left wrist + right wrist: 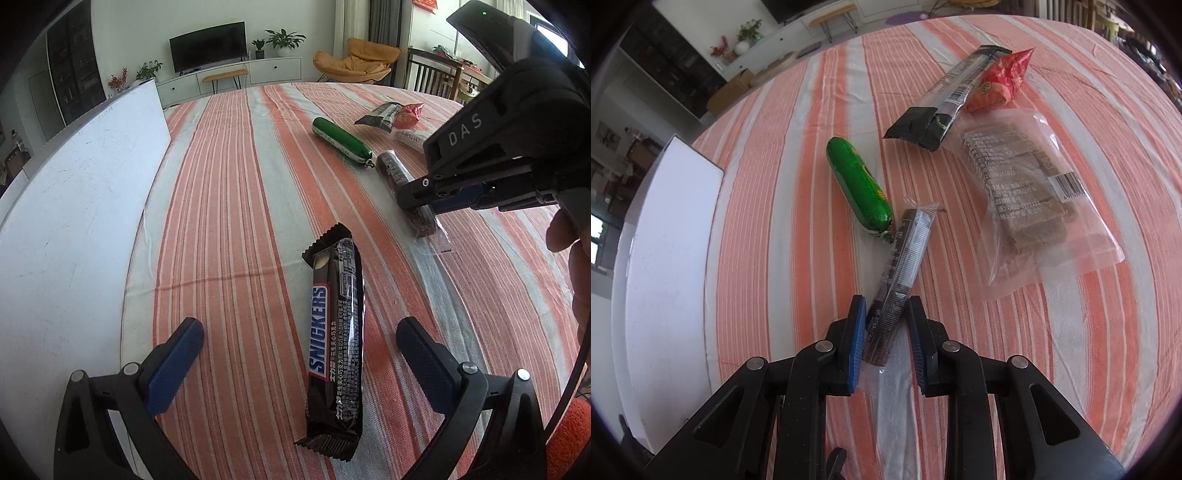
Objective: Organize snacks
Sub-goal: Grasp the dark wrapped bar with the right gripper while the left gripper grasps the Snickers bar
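The left wrist view shows a white board (74, 206) at the left edge of the striped tablecloth (229, 184), and a Snickers bar (334, 332) lying lengthwise on the cloth – an item the right wrist view does not contain. The left gripper (299, 343) stands released, jaws wide; the bar lies between them, and neither pad touches it. Farther right in this view, the right gripper (421, 208) is seen from outside, tilted down onto a dark biscuit stick (402, 184) in a clear wrapper, with fingers (561, 232) of the person's hand at the frame edge.

The right wrist view shows the snack pile in detail. From left to right: the green sausage (858, 184), its crimped end just beside the far tip of the stick; the biscuit stick itself; a long black packet (945, 103); a red pouch (1004, 81); and a clear bag of brown wafers (1034, 199), partly under the black packet.

The right gripper (884, 317) is clenched on the near end of the stick – both blue pads press its wrapper. The stick's far end lies low over the cloth; contact there cannot be determined.
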The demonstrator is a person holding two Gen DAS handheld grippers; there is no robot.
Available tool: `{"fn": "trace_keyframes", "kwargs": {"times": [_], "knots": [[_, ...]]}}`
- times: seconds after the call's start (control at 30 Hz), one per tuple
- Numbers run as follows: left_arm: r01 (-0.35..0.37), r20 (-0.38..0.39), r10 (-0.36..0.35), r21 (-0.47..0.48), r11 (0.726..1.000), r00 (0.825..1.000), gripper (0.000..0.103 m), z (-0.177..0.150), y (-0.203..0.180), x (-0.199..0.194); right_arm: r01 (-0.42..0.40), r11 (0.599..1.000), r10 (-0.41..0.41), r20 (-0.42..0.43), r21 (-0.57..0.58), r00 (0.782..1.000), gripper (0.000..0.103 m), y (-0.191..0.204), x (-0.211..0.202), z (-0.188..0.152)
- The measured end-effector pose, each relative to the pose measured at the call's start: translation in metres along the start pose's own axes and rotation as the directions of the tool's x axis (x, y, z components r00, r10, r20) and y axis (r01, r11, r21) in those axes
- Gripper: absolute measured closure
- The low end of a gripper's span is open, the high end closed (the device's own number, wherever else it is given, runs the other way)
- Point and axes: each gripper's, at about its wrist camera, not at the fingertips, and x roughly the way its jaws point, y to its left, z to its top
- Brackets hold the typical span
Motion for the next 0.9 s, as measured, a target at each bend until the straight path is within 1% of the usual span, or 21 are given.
{"fn": "trace_keyframes", "kwargs": {"times": [0.1,0.2,0.3,0.37,0.43,0.5,0.53,0.57,0.6,0.63,0.7,0.77,0.8,0.83,0.9], "knots": [[0.0,0.0,0.0,0.0,1.0,1.0,0.0,0.0,0.0,0.0,0.008,0.997,-0.012,-0.048,-0.076,0.999,0.083,-0.016,-0.012,-0.02],[0.001,0.0,-0.001,0.0,1.0,1.0,0.0,0.0,0.0,0.0,0.036,0.986,-0.053,-0.101,-0.162,0.993,0.083,-0.037,-0.029,-0.045],[0.005,-0.004,-0.005,0.001,1.0,1.0,0.0,0.0,0.0,0.0,0.063,0.977,-0.093,-0.144,-0.205,0.985,0.083,-0.057,-0.045,-0.077],[0.008,-0.028,-0.008,0.004,1.0,1.0,0.0,0.003,0.0,0.001,0.062,0.978,-0.094,-0.159,-0.197,0.983,0.083,-0.07,-0.055,-0.094],[0.009,-0.088,-0.009,0.002,1.0,0.996,0.0,0.008,-0.001,0.002,0.072,0.984,-0.097,-0.152,-0.166,0.984,0.082,-0.081,-0.063,-0.105],[0.029,-0.131,-0.029,-0.004,1.0,0.991,0.001,0.013,-0.001,0.003,0.089,0.985,-0.108,-0.126,-0.15,0.986,0.077,-0.086,-0.067,-0.109],[0.042,-0.132,-0.044,-0.015,0.999,0.99,0.005,0.013,-0.001,0.002,0.095,0.986,-0.11,-0.113,-0.136,0.987,0.074,-0.087,-0.068,-0.11],[0.038,-0.127,-0.04,-0.019,0.999,0.991,0.013,0.014,-0.001,0.001,0.093,0.989,-0.106,-0.104,-0.119,0.989,0.072,-0.09,-0.07,-0.111],[0.023,-0.12,-0.024,-0.012,1.0,0.992,0.017,0.014,-0.001,0.0,0.09,0.99,-0.1,-0.096,-0.105,0.99,0.068,-0.092,-0.072,-0.111],[0.006,-0.11,-0.005,0.004,1.0,0.994,0.024,0.013,-0.002,-0.001,0.092,0.991,-0.1,-0.089,-0.1,0.991,0.067,-0.093,-0.071,-0.11],[0.011,-0.082,-0.01,0.014,1.0,0.997,0.038,0.011,0.0,-0.004,0.112,0.988,-0.119,-0.064,-0.104,0.991,0.066,-0.089,-0.067,-0.105],[0.046,-0.07,-0.045,0.009,0.999,0.997,0.084,0.011,0.0,-0.009,0.138,0.985,-0.143,-0.044,-0.1,0.989,0.067,-0.087,-0.067,-0.106],[0.06,-0.079,-0.06,-0.004,0.998,0.995,0.085,0.01,0.0,-0.011,0.152,0.984,-0.156,-0.038,-0.09,0.987,0.079,-0.087,-0.066,-0.102],[0.087,-0.077,-0.088,-0.02,0.996,0.993,0.085,0.009,0.001,-0.014,0.149,0.986,-0.151,-0.035,-0.074,0.988,0.083,-0.086,-0.065,-0.099],[0.162,-0.07,-0.167,-0.064,0.985,0.983,0.085,0.006,0.004,-0.024,0.122,0.992,-0.122,-0.026,-0.022,0.992,0.084,-0.098,-0.075,-0.108]]}}
